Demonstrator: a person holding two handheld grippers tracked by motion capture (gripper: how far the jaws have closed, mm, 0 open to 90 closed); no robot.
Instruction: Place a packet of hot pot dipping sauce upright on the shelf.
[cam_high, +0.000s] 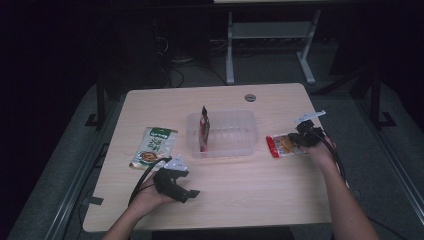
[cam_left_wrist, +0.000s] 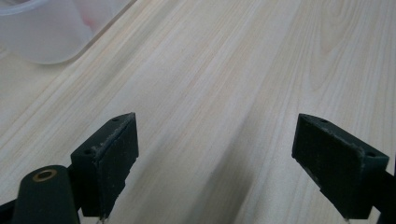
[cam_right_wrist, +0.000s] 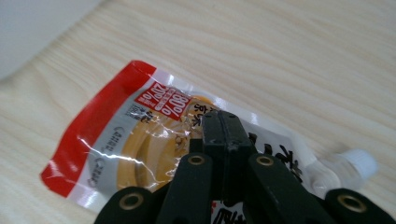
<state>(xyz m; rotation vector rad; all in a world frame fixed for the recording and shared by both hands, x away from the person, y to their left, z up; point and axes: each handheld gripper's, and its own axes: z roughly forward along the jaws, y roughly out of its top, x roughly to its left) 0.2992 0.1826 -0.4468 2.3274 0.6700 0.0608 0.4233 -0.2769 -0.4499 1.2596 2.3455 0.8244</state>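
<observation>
Red-edged pouch (cam_right_wrist: 140, 140) flat near table's right edge (cam_high: 312, 150), right tongs (cam_right_wrist: 223, 122) closed over it, left tongs (cam_left_wrist: 215, 154) wide open.

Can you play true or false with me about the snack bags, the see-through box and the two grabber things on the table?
1. The right gripper has its jaws shut over the red and orange pouch. True.
2. The left gripper holds the green bag. False: its jaws are open over bare table.
3. The clear box has nothing in it. False: a red packet stands inside.
4. The green bag lies left of the clear box. True.
</observation>
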